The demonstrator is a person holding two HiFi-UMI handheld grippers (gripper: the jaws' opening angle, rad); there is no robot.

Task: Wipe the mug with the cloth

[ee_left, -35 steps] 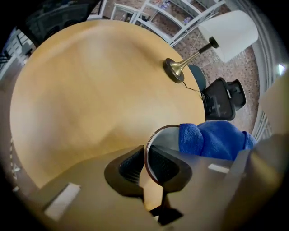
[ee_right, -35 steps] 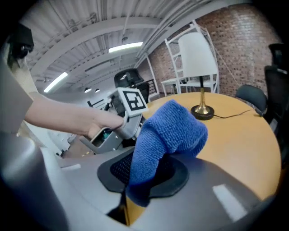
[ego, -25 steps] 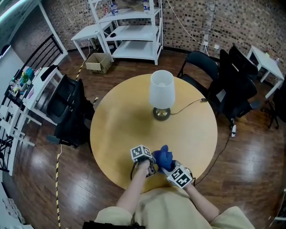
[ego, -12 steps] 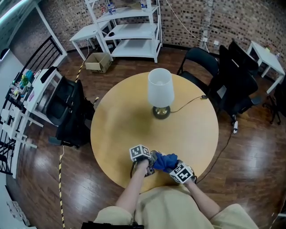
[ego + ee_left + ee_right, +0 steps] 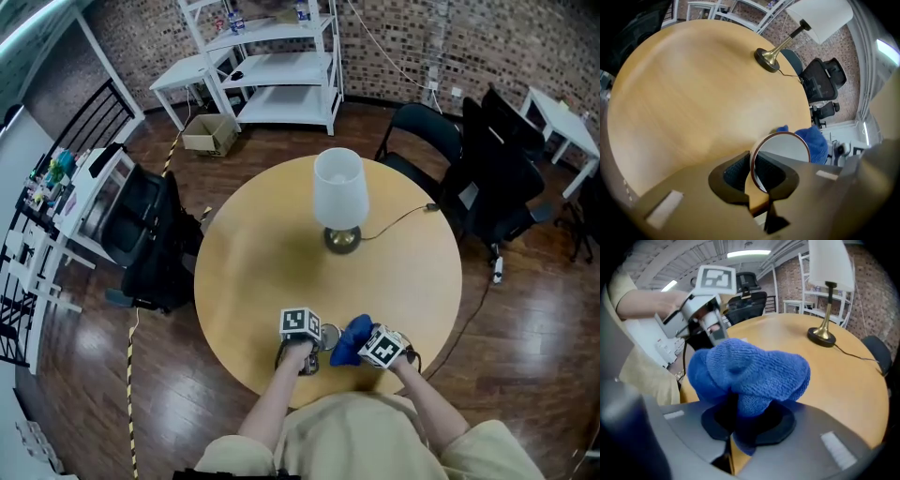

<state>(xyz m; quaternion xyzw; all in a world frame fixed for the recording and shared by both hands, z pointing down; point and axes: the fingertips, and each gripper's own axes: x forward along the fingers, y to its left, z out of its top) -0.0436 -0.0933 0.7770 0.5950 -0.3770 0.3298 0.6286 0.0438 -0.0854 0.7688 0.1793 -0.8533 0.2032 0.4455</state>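
The mug (image 5: 783,149), white inside with a brown rim, lies tilted at the near edge of the round table (image 5: 262,253). My left gripper (image 5: 752,171) is shut on its rim, one jaw inside and one outside. In the head view the mug (image 5: 328,335) shows just right of the left gripper (image 5: 314,339). The blue cloth (image 5: 750,371) is bunched in my right gripper (image 5: 740,420), which is shut on it. The cloth (image 5: 350,339) rests against the mug's right side, with the right gripper (image 5: 364,343) behind it. The mug itself is hidden in the right gripper view.
A lamp (image 5: 338,197) with a white shade and brass base stands at the table's middle, its cord (image 5: 398,220) trailing off the right edge. Black chairs (image 5: 497,178) stand to the right and left. White shelves (image 5: 281,66) are at the back.
My right gripper has swung the cloth from over the mug down to the mug's right side. The mug's rim now shows. The left gripper has stayed shut on the mug.
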